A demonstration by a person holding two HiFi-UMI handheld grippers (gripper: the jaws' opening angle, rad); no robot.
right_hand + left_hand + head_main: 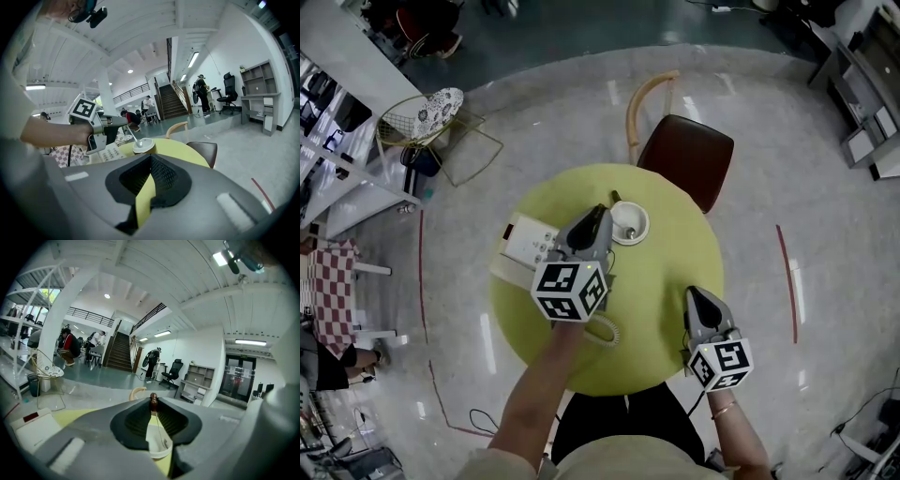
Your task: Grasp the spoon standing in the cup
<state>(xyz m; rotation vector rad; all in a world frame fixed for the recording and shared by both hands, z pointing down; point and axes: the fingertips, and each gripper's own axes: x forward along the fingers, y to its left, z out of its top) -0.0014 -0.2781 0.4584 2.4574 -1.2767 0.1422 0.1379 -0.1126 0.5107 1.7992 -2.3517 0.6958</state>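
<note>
I am clamping my left gripper (pixel 153 407) on the spoon (pixel 153 399) tip, clear of the cup (pixel 155 439) rim; my right gripper (pixel 150 157) is idling closed.

Nothing can be read: the print on the white card (pixel 528 242) on the table (pixel 656 309) is too small.

Round yellow table (pixel 661 281) from above. A white cup (pixel 630 223) (spoon (pixel 616 198) standing in it) sits near the far edge. The left gripper (pixel 602 214) reaches the spoon's handle; the right gripper (pixel 696 293) is at the near right edge. Brown chair (pixel 689 155) behind.
</note>
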